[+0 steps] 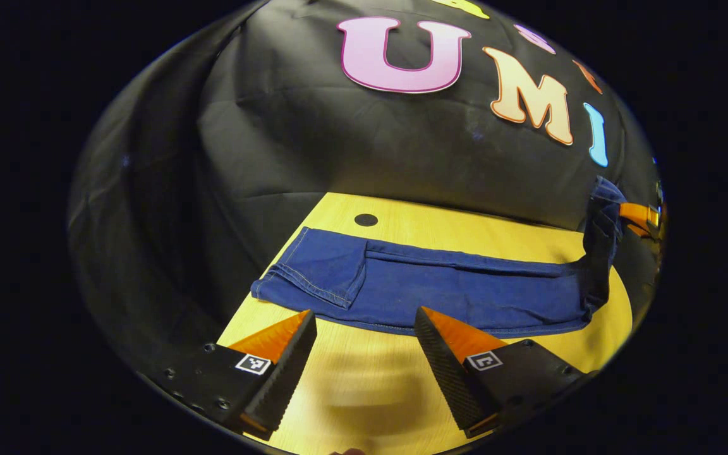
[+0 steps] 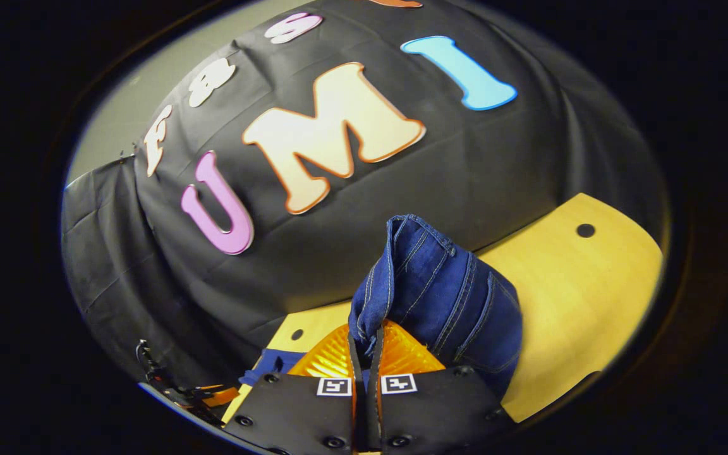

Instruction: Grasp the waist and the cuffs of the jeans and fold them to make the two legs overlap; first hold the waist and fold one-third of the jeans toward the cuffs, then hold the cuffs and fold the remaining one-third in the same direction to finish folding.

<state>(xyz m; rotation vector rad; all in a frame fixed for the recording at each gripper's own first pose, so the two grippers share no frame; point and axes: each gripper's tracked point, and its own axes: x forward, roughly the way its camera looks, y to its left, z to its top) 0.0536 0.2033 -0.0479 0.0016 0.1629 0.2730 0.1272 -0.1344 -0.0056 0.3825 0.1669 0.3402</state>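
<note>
Dark blue jeans (image 1: pixel 440 291) lie folded lengthwise on the yellow wooden table (image 1: pixel 364 385), the cuffs at the left end. My left gripper (image 1: pixel 364 322) hovers open just in front of the near edge of the legs, nothing between its fingers. At the right end the waist (image 1: pixel 601 246) is lifted off the table by the other gripper (image 1: pixel 639 218). In the right gripper view my right gripper (image 2: pixel 365 332) is shut on the waist (image 2: pixel 440 291), which bunches up above its fingers.
The black cloth wall rises directly behind the table. A small dark hole (image 1: pixel 366 220) marks the table top behind the cuffs, another hole (image 2: pixel 585 230) shows in the right gripper view. Bare table (image 2: pixel 579 303) stretches to the right of the lifted waist.
</note>
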